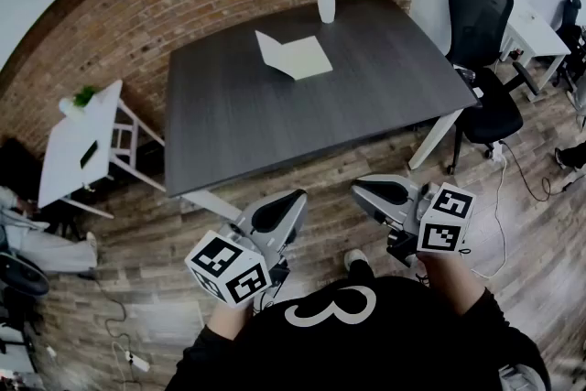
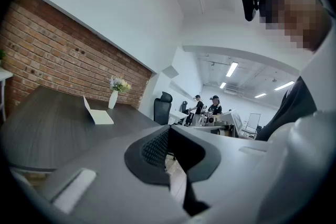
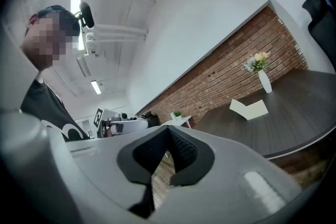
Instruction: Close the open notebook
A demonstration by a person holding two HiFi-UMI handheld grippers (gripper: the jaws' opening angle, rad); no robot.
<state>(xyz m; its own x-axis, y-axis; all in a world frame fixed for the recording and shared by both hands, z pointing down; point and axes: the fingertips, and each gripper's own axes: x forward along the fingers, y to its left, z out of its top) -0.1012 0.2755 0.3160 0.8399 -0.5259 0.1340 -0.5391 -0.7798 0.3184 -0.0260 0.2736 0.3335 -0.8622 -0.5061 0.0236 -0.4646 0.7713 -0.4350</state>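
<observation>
An open white notebook lies on the far half of a dark table, one leaf standing up at an angle. It also shows small in the left gripper view as the notebook and in the right gripper view as the notebook. My left gripper and right gripper hang over the wooden floor, short of the table's near edge and far from the notebook. In the left gripper view the left gripper has its pads met at the tip, holding nothing. The right gripper looks the same.
A white vase of flowers stands at the table's far edge, just behind the notebook. A black office chair sits at the right. A white side table stands at the left. People work at desks far off.
</observation>
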